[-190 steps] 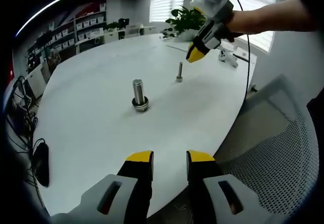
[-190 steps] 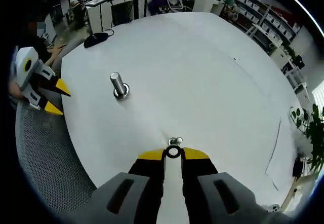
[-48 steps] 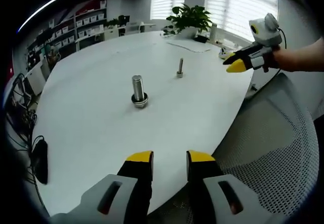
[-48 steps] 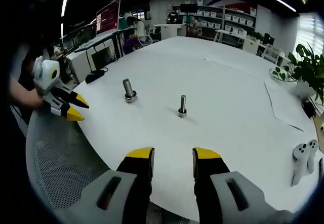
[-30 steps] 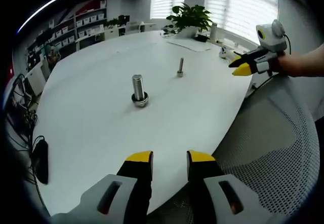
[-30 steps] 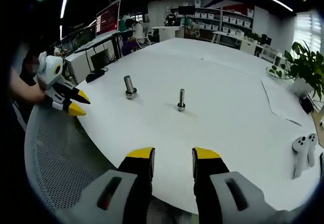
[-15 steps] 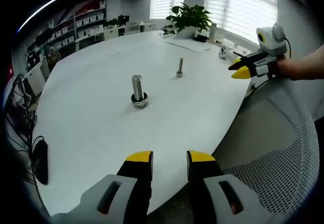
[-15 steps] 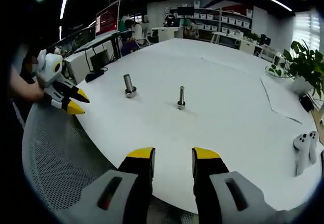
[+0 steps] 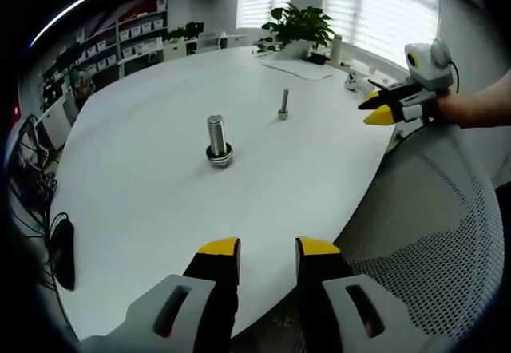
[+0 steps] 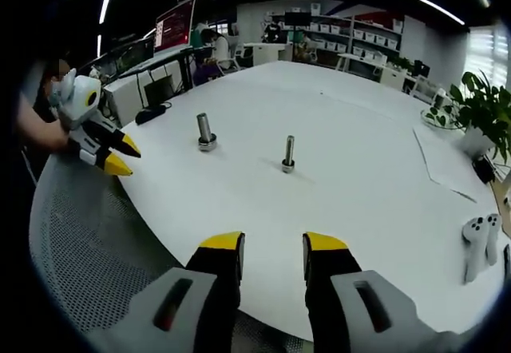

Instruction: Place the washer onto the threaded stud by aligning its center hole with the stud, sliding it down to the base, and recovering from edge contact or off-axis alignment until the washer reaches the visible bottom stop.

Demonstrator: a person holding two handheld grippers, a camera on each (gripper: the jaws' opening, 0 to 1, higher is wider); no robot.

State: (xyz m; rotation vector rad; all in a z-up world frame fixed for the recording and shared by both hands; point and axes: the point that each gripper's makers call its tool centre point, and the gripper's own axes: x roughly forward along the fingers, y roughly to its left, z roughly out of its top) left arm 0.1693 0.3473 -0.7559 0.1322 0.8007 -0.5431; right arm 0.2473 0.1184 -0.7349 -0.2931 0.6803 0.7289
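A thin threaded stud (image 9: 283, 103) (image 10: 288, 152) stands upright on the white table (image 9: 160, 209), with a small metal washer (image 9: 283, 116) lying around its foot. A thicker stud (image 9: 215, 138) (image 10: 205, 130) stands to its left with a wider ring at its base. My left gripper (image 9: 267, 255) is open and holds nothing, low over the table's near edge. My right gripper (image 10: 272, 253) is open as well, back over the table's edge. In the left gripper view the right gripper (image 9: 382, 109) hangs at the far right, held by a hand.
A mesh chair seat (image 9: 431, 233) lies beside the table edge. Two white controllers (image 10: 476, 245) and a sheet of paper (image 10: 443, 169) lie at the right of the table. A potted plant (image 9: 299, 25) stands at the far end. A black mouse (image 9: 62, 255) lies left.
Since 6.3 s ago my right gripper let go of the washer at the thin stud, opened and drew back to the table edge. Over the last second hardly anything moved.
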